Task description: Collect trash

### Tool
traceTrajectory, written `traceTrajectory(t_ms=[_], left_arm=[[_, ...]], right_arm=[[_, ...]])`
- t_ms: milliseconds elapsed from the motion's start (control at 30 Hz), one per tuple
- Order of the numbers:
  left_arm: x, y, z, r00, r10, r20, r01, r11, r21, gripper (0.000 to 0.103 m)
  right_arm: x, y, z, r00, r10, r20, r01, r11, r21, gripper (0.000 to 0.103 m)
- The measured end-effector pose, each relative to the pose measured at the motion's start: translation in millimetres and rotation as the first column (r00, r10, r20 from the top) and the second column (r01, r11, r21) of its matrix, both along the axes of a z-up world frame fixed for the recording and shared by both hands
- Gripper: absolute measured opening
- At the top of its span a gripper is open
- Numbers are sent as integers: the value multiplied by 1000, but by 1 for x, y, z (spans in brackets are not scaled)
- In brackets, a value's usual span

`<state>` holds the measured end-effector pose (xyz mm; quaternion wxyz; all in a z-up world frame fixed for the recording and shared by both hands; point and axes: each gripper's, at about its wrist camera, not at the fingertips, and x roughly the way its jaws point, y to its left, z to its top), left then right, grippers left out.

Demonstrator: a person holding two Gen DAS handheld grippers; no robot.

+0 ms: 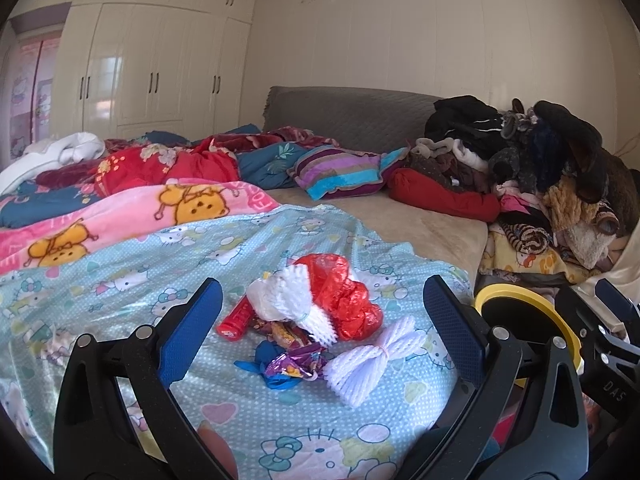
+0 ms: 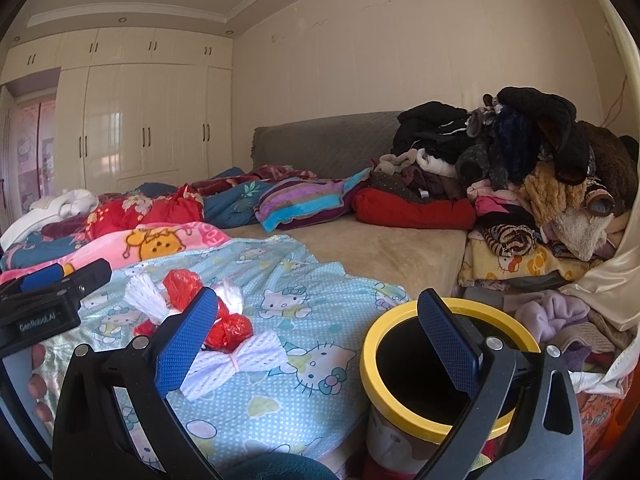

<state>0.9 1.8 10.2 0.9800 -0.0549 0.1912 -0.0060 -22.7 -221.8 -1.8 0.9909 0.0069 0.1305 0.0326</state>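
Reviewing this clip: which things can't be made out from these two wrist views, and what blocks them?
- Yellow-rimmed bin: inside is dark in the right wrist view; contents unreadable. The left wrist view shows only part of its rim behind the gripper frames.
- Trash pile: the left finger of the right hand-held gripper covers part of it in the right wrist view.
- Purple wrapper: print too small to read.
- Left hand-held gripper: open, nothing held.
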Motion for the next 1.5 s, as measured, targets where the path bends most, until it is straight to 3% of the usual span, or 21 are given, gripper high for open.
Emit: traceTrajectory(t_ms=[633, 800, 1000, 1100, 1167, 1233, 1500], left_arm=[[22, 69, -19, 997, 70, -21, -72, 994, -88, 92], [31, 76, -19, 1000, 22, -15, -24, 994, -109, 92], [51, 74, -22, 998, -64, -28, 59, 987, -150, 92], [64, 71, -26, 994, -92, -54, 82, 983, -166, 81], [70, 68, -30, 992, -109, -71, 95, 980, -172, 78], [78, 66, -37, 986, -134, -100, 114, 976, -184, 68], [98, 63, -62, 962, -192, -192, 145, 962, -231, 60]], right_arm=[[62, 52, -9, 968, 207, -142, -210, 978, -4, 97], [86, 59, -16, 959, 218, -180, -219, 976, 14, 97], [123, 74, -25, 911, 319, -260, -330, 944, 0, 97], [138, 84, -34, 882, 363, -300, -387, 922, -20, 95], [146, 89, -40, 869, 379, -319, -408, 913, -26, 87], [159, 92, -47, 854, 382, -353, -413, 911, -14, 77], [193, 105, -65, 798, 445, -406, -486, 874, 2, 71]])
